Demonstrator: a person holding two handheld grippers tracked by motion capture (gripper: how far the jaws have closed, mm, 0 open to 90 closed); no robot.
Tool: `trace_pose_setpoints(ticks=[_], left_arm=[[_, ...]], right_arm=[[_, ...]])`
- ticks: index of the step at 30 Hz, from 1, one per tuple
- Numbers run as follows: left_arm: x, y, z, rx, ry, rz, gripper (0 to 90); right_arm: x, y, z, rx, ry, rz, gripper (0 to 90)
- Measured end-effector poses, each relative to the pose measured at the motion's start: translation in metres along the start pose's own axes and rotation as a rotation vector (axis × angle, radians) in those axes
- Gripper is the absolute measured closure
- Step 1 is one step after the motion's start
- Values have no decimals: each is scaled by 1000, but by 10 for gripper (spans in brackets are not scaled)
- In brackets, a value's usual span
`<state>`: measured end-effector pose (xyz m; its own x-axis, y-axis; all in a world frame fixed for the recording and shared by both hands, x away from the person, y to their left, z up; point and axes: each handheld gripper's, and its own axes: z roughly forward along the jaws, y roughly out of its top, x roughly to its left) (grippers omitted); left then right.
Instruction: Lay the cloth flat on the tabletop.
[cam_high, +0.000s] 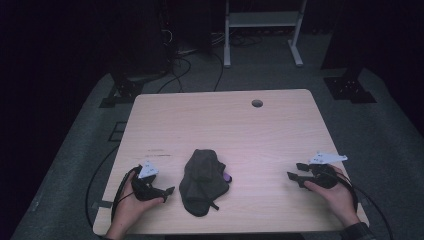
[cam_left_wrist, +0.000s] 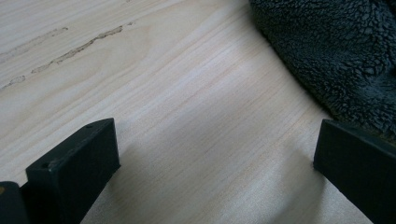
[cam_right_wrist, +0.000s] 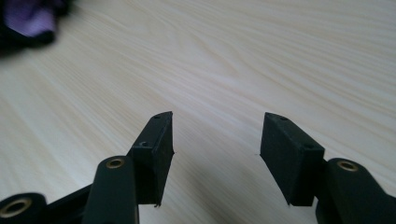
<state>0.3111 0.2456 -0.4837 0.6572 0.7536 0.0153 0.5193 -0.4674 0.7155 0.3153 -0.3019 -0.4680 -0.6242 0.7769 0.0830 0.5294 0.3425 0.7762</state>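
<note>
A crumpled dark grey fleece garment (cam_high: 202, 182) lies at the front middle of the wooden table (cam_high: 220, 120), with a small purple patch (cam_high: 227, 176) at its right edge. My left gripper (cam_high: 169, 192) rests on the table just left of the garment, open, with bare wood between its jaws; the fleece (cam_left_wrist: 336, 51) fills the upper right of the left gripper view, close to the right jaw. My right gripper (cam_high: 295, 171) sits at the front right, open over bare wood, pointing left toward the garment. The purple patch (cam_right_wrist: 30, 18) appears blurred far off in the right gripper view.
A round cable hole (cam_high: 257, 103) is near the table's far edge. Faint scuff marks (cam_high: 157, 152) lie behind my left gripper. On the dark floor beyond stand a white frame (cam_high: 262, 30), black stands and cables.
</note>
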Motion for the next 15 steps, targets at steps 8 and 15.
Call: trace_pose_setpoints(ticks=[8, 15], left_arm=[[0, 0, 0, 2, 0, -1, 0], [0, 0, 0, 2, 0, 0, 0]], right_arm=[[24, 19, 16, -20, 102, -54, 429], [44, 30, 26, -33, 164, -87, 436]])
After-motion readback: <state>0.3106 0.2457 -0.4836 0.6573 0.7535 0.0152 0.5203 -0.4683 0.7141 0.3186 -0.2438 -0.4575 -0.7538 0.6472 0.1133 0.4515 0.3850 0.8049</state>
